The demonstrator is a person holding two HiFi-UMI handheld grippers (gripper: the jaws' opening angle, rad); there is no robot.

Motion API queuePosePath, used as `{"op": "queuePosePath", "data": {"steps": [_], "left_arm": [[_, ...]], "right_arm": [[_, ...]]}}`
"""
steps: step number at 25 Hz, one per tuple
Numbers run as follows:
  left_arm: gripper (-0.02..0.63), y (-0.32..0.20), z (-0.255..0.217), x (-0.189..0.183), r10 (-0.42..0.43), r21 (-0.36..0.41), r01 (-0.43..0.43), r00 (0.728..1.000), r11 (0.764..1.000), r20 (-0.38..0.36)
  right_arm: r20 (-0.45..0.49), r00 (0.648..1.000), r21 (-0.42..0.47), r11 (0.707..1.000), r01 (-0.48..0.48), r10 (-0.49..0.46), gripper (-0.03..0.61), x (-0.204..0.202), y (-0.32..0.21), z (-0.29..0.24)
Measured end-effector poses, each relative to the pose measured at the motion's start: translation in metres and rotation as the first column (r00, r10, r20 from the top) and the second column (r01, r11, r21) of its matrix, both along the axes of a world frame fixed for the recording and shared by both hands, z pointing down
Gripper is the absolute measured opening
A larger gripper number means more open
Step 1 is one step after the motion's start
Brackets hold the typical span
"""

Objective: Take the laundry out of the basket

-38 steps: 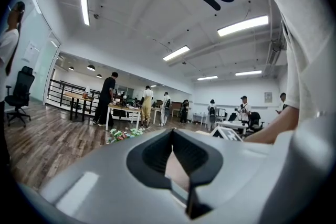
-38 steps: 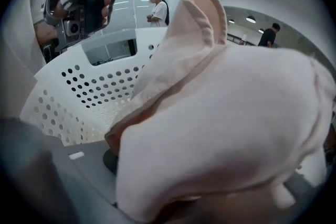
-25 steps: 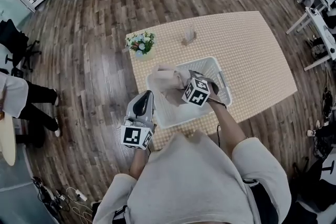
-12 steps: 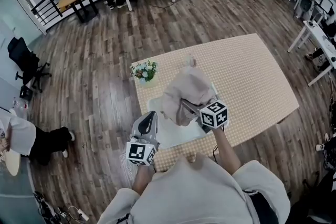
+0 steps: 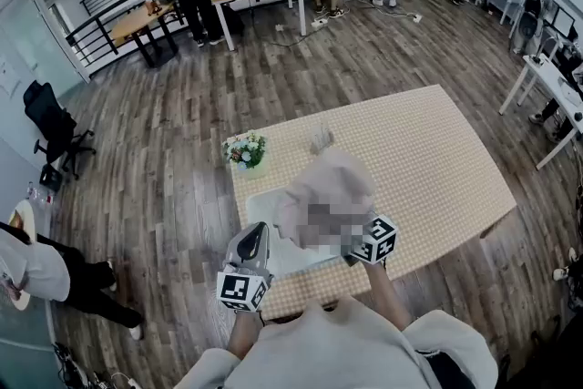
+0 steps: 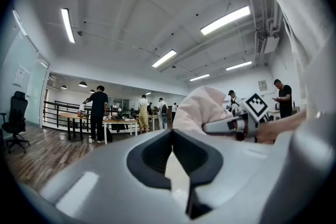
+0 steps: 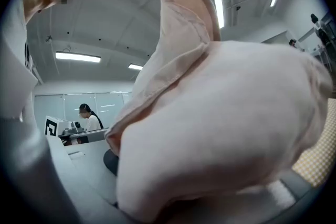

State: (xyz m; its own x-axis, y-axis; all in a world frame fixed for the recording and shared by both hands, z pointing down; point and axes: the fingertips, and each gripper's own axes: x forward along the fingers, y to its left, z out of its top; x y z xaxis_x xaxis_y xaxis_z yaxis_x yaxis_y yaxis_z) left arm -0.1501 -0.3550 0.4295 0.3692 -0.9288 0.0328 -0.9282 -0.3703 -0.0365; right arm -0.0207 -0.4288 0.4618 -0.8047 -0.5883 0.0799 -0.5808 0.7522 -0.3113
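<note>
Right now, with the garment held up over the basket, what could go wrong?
1. The garment hangs bunched from the right gripper, so a loose fold might slip and drop back into the basket.
2. The flowers stand close beside the basket on the table; swinging the cloth that way could knock them over.

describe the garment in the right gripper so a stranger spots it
Start at the tan table on the wood floor. Over the white basket near its front edge, the right gripper holds a bunched pale pink garment, the only soft pink thing there.
</note>
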Motion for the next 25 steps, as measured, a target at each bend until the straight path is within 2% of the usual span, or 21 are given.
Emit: {"op": "queuePosePath", "data": {"steps": [5,11,19,25], "left_arm": [[0.008,0.013,-0.009,0.010,0.017,0.026,-0.017,1.000,1.000,0.005],[0.008,0.052,-0.014,0.010,0.016,0.062,-0.016,1.000,0.998,-0.003],[0.008,0.152,-0.005,-0.010,-0.014,0.059,0.017,0.999,0.998,-0.049],[0.008,0.226,0.007,-0.012,-0.023,0.027,0.025,0.997,0.999,-0.077]], "right_arm": [[0.002,1.000,0.036,0.999,-0.013,0.013,0.230,0.006,0.025,-0.008],[0.027,0.999,0.074,0.997,-0.024,0.022,0.230,0.008,0.068,-0.022],[0.022,1.000,0.090,0.996,-0.019,0.017,0.230,-0.001,0.168,-0.028],[-0.011,1.000,0.049,0.999,-0.020,0.020,0.230,0.004,0.248,-0.013]]}}
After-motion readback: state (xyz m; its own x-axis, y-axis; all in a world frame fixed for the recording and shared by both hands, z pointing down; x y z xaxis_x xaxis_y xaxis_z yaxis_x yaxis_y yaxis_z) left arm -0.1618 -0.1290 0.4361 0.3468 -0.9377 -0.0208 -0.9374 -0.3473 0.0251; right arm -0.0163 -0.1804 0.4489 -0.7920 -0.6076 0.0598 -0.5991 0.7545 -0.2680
